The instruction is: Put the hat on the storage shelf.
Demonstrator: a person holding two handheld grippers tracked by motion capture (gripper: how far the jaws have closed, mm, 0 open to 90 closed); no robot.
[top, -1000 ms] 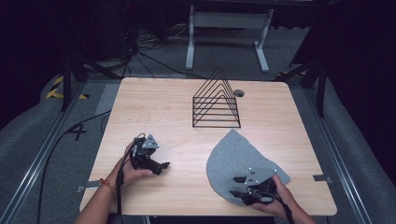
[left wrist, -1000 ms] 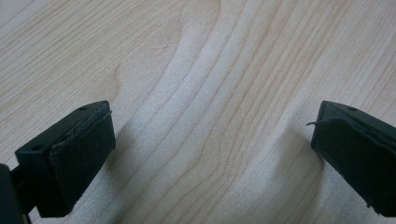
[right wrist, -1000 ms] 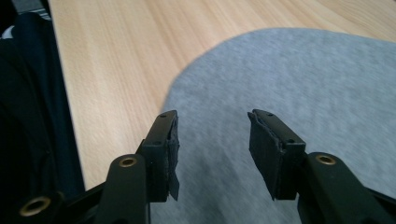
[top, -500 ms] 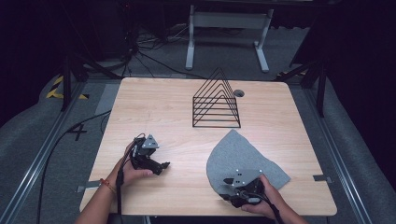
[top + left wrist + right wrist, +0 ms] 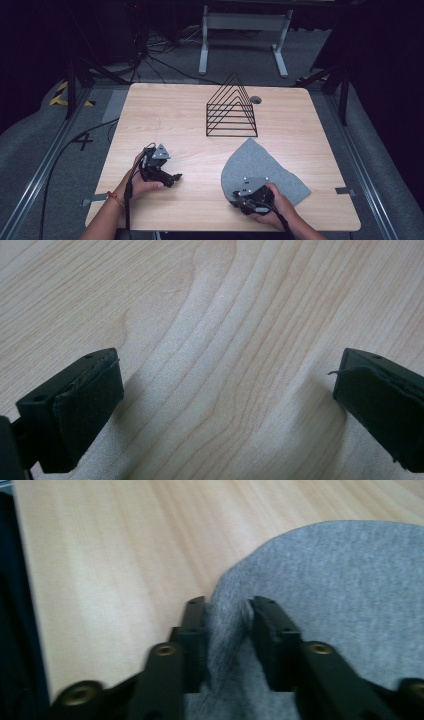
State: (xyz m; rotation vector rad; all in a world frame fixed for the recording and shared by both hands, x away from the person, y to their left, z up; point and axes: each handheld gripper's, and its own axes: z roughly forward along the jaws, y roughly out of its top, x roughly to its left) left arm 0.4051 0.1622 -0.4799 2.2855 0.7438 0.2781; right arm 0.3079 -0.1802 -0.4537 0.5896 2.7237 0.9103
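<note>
Closing: right gripper, jaws just drawn in on a raised fold at the edge of the grey felt sheet, which bunches between the pads; the blur leaves firmness of the pinch uncertain. Position shifted along the near table edge since a second ago. Sheet lies flat otherwise, near the wire rack. Left gripper: jaws wide, nothing held, resting on bare wood. Grasp likely secured; lifting seems next.
</note>
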